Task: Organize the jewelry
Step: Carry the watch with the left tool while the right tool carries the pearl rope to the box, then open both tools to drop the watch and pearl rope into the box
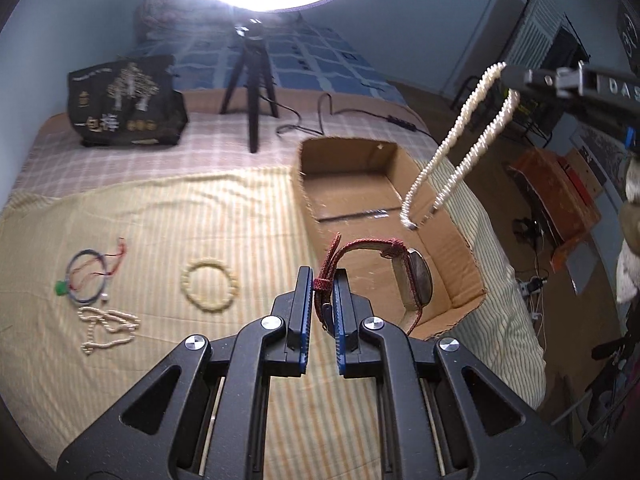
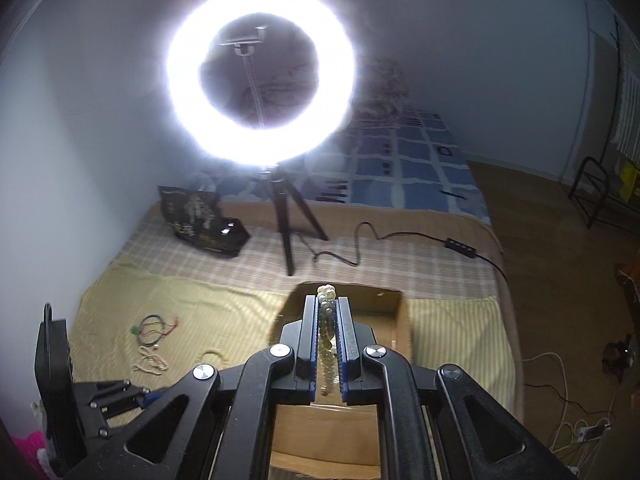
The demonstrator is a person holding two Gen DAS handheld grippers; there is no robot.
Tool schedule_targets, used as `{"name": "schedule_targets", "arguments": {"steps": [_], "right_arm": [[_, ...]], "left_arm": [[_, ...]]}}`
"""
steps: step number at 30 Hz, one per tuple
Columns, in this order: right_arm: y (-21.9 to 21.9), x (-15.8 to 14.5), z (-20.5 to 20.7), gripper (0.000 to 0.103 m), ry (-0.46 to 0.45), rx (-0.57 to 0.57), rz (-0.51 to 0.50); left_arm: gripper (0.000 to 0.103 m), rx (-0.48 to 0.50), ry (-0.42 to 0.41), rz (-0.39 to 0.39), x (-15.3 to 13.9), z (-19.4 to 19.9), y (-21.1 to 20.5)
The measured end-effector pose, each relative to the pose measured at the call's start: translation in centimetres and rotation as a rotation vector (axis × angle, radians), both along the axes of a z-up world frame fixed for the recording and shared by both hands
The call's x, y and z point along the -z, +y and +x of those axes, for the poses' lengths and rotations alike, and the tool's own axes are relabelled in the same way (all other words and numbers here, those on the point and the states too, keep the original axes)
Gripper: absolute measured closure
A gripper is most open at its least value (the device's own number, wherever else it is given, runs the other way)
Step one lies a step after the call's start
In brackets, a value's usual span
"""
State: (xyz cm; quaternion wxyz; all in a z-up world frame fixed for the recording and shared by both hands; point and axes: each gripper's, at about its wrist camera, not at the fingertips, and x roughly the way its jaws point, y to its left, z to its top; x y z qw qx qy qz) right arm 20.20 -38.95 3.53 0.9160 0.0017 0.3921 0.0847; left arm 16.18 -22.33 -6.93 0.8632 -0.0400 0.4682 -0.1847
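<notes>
Left gripper (image 1: 322, 280): your jaws clamp the red watch (image 1: 400, 280) strap at the cardboard box (image 1: 464, 268) edge.
Right gripper (image 2: 326, 308): your jaws pinch the pearl necklace (image 1: 460, 148), dangling over the box.
Bed (image 1: 160, 208): three bracelets lie leftward.

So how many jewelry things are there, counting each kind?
Pearl strands: 2 (one held by the right gripper, pearl strand; one on the cloth)
Bracelets: 2 (beaded, cord)
Watches: 1 (watch, in the left gripper)
Total: 5
</notes>
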Motion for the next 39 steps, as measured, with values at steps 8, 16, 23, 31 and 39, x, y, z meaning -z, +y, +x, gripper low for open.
{"name": "schedule_targets", "arguments": {"steps": [8,16,23,31,39], "right_arm": [[-2.4,2.7,2.3,0.098,0.049,0.029,0.004],[-3.9,5.5,4.2,0.098,0.086,0.050,0.011],[-4.5,6.8,5.1,0.095,0.106,0.048,0.043],[-4.7,5.9,4.6,0.031,0.064,0.075,0.016],[-4.8,5.1,3.7,0.021,0.053,0.102,-0.001]], "left_arm": [[0.095,0.053,0.043,0.006,2.0,0.5,-4.0],[0.095,0.073,0.068,0.031,3.6,0.7,-5.9],[0.095,0.086,0.074,0.031,4.2,1.1,-6.3],[0.053,0.102,0.031,0.063,3.7,0.5,-6.5],[0.053,0.093,0.026,0.057,3.0,0.1,-5.1]]}}
